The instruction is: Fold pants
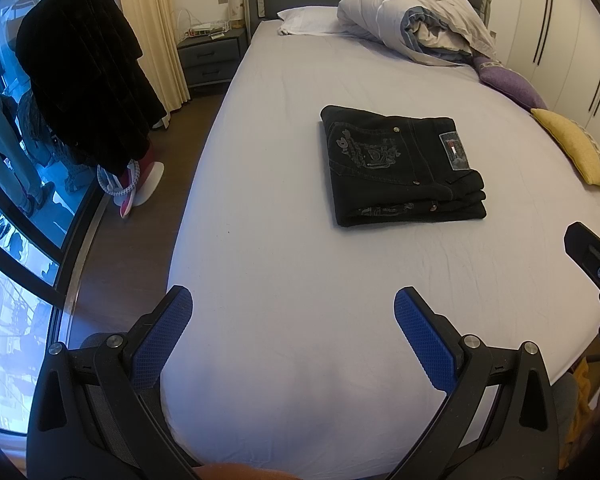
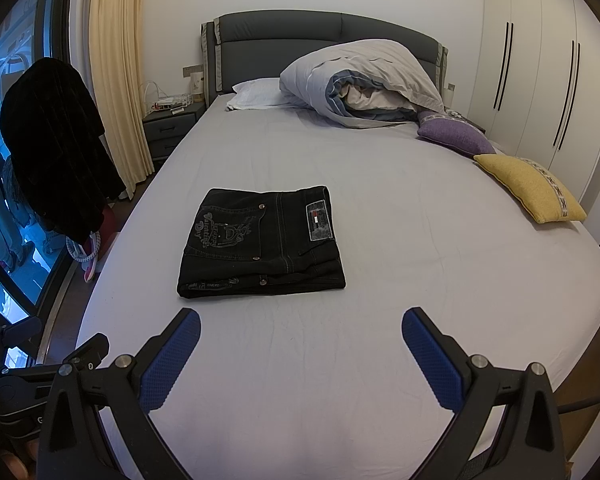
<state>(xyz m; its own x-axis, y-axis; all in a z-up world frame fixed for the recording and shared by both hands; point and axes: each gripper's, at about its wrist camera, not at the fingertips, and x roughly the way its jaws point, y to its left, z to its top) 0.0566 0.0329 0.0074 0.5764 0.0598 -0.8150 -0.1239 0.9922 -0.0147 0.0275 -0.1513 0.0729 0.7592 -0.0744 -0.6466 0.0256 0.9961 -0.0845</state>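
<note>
1. You face a bedroom: white walls, a wardrobe (image 2: 540,80) with long dark handles on the right, a big window (image 1: 4,200) with a dark frame on the left, and a dark wood floor (image 1: 140,240) beside the bed.
2. The bed (image 2: 380,320) fills most of both views. Its pale grey sheet lies flat with light creases, and a dark grey headboard (image 2: 280,48) stands at the far end.
3. A bundled duvet (image 2: 360,80) sits at the head of the bed, right of centre, with a white pillow (image 2: 256,94) just beside it on the left.
4. A cream curtain (image 2: 116,80) hangs left of the headboard, and a black coat (image 2: 56,144) hangs in front of the window.
5. The pants (image 2: 264,240) lie folded into a compact black rectangle near the middle of the bed, back pocket and waist label facing up, well apart from both grippers.
6. A yellow cushion (image 2: 536,192) and a purple cushion (image 2: 456,136) rest along the bed's right edge, nearly touching each other.
7. A grey nightstand (image 2: 168,128) with small items on top stands between curtain and bed.
8. Your left gripper (image 1: 292,332) hovers over the near end of the sheet, blue pads spread wide, holding nothing.
9. Your right gripper (image 2: 300,348) hovers the same way, released and empty, with the pants just ahead to its left.
</note>
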